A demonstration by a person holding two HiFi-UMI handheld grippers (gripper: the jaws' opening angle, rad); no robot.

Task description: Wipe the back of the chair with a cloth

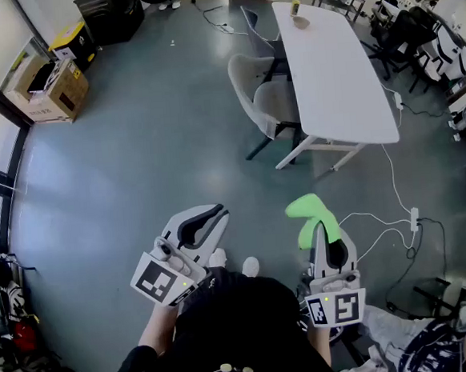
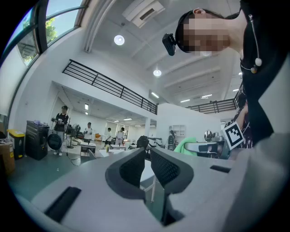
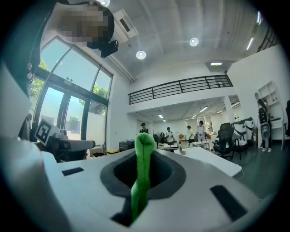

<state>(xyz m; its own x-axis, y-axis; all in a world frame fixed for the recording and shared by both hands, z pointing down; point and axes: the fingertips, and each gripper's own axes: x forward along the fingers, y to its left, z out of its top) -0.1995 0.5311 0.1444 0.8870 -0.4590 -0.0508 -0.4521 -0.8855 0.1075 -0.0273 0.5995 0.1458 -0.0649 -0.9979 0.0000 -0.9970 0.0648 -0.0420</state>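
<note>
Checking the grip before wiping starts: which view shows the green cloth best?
The right gripper view: the green cloth stands upright, pinched between its shut jaws. The head view shows it from above, flopping out of the right gripper. The left gripper view catches only a small green patch right of centre.

Cloth (image 1: 309, 214): plain bright green. Table (image 1: 345, 84): white. Chair (image 1: 258, 91) beside the table: pale grey. Floor (image 1: 148, 132): dull grey-green. Left gripper (image 1: 218, 214) and right gripper (image 1: 326, 231): white shells, dark grey jaws, black-and-white square markers.
</note>
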